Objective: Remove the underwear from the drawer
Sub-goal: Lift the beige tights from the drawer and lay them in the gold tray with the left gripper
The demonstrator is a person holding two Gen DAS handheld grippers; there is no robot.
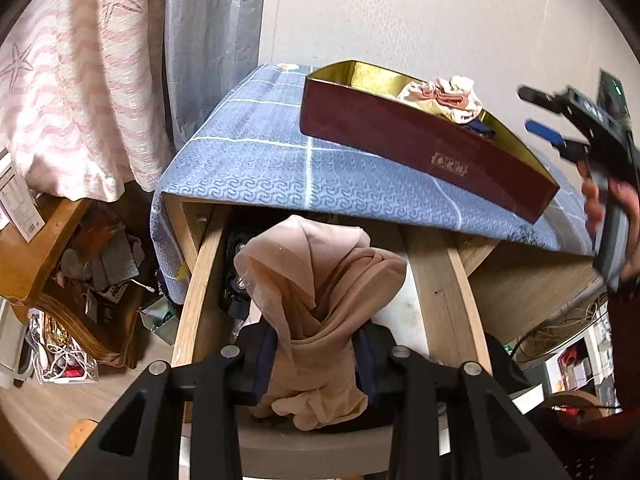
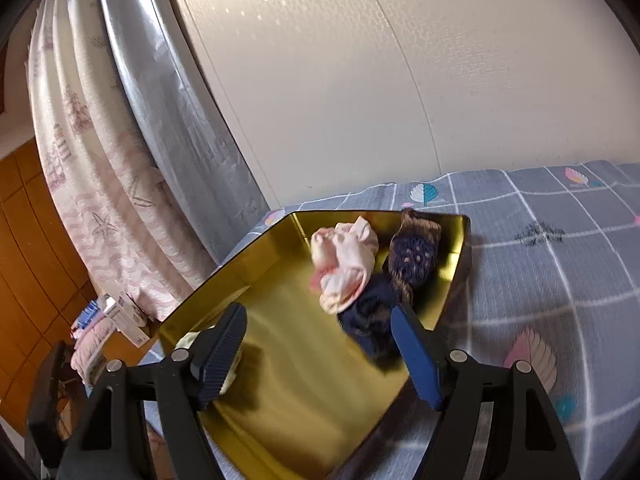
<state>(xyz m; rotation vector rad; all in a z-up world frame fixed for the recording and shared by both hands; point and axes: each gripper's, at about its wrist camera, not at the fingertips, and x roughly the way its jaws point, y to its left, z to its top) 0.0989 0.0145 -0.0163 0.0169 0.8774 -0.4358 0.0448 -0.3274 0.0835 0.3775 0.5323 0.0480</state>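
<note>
Sheer beige cloth point(image 1: 316, 300); glossy, perhaps metal gold-lined box point(image 2: 280, 360).

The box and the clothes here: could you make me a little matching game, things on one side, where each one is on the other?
Things:
1. beige garment
2. pink-and-white garment
3. dark red box
4. right gripper

Places:
A. on the blue checked cloth
B. open, nothing between its fingers
C. clamped in the left gripper, over the drawer
D. inside the gold-lined box

Pairs: 1-C, 2-D, 3-A, 4-B
</note>
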